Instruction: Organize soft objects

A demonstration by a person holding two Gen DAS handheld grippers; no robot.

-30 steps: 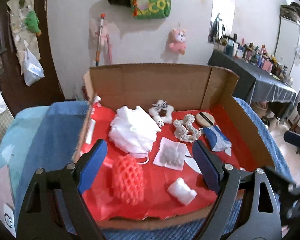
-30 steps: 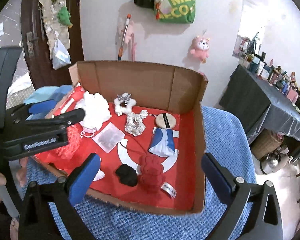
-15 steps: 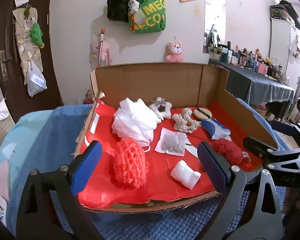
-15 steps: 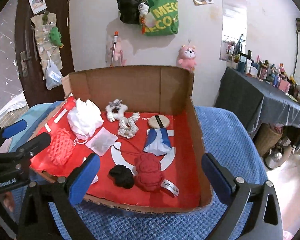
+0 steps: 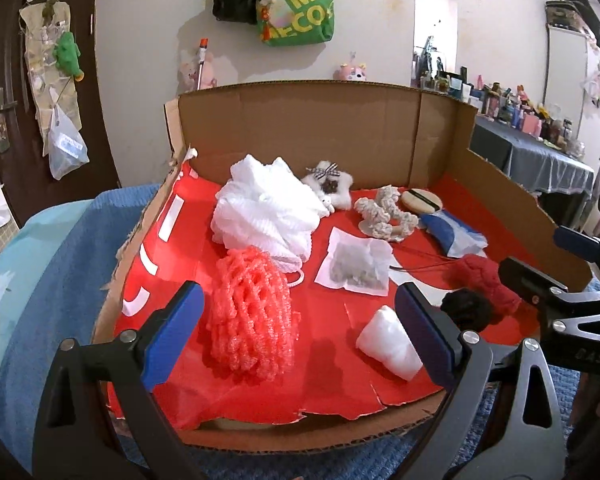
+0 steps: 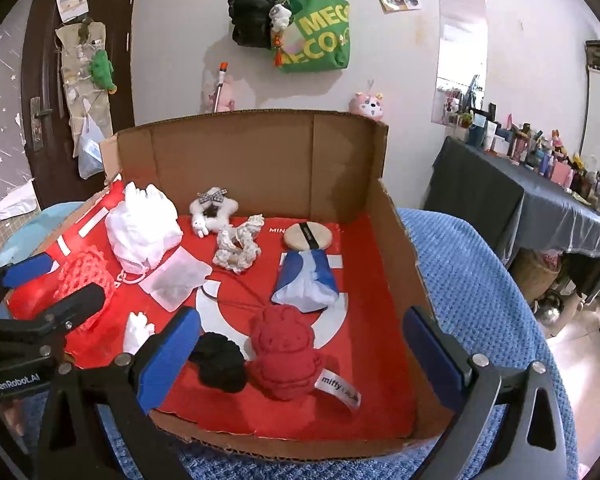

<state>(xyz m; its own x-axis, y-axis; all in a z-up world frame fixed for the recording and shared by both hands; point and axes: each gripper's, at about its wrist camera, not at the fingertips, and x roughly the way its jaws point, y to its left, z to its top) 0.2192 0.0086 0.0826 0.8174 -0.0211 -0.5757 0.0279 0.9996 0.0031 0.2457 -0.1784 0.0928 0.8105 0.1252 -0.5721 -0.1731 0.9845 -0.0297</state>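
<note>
A cardboard box (image 6: 340, 168) with a red floor sits on a blue blanket (image 6: 460, 264), and the soft things lie inside it: a white puff (image 5: 268, 212), a pink net ball (image 5: 252, 312), a small white roll (image 5: 388, 344), a red knit toy (image 6: 284, 348) touching a black ball (image 6: 220, 364), and a blue and white pouch (image 6: 306, 280). The left gripper (image 5: 296, 332) has just been opening and is spread wide, with the pink net ball and the white roll low between its fingers but not pinched. The right gripper (image 6: 300, 356) is spread wide too, around the red knit toy and the black ball, and pinches nothing.
</note>
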